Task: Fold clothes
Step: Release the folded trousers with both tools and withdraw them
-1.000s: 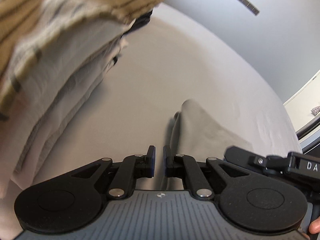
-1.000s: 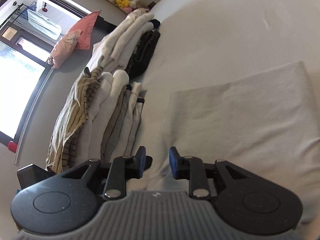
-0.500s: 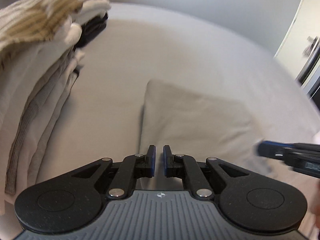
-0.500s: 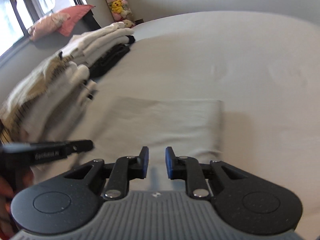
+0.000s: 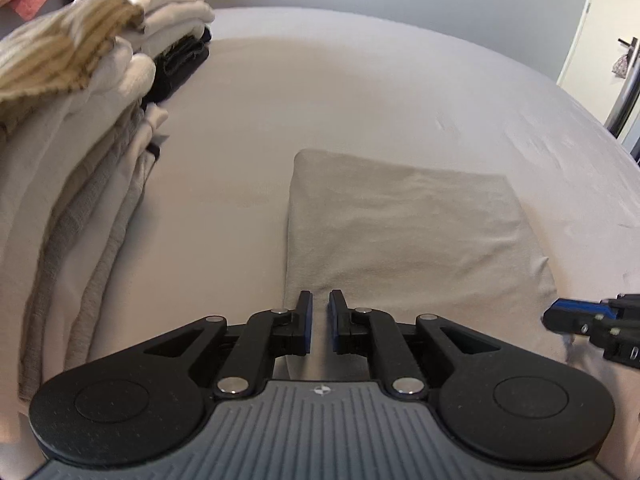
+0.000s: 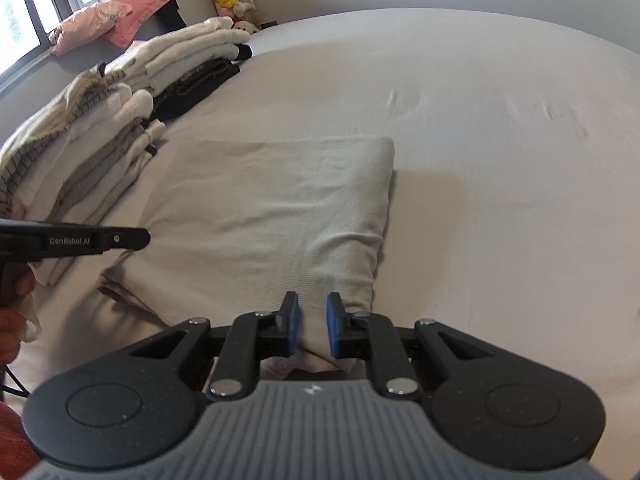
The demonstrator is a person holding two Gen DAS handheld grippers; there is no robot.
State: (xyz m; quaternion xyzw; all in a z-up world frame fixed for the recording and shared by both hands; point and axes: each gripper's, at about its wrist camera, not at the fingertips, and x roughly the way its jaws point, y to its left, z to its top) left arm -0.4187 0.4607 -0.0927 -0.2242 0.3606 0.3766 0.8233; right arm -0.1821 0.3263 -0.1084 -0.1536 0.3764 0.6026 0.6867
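Both grippers over folded garment – L jaws opening, empty.

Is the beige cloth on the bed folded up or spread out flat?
Folded. The beige cloth lies as a neat rectangle on the bed, with stacked layers showing at its near edge.

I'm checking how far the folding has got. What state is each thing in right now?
Beige garment: folded into a rectangle, flat on the bed.
Near stack of clothes: folded, striped piece on top.
Far stack of clothes: folded, light pieces over dark ones.
Bed sheet: spread, slightly creased.
Left gripper: jaws opening, over the garment's near left corner.
Right gripper: narrowly open, over the near right corner.
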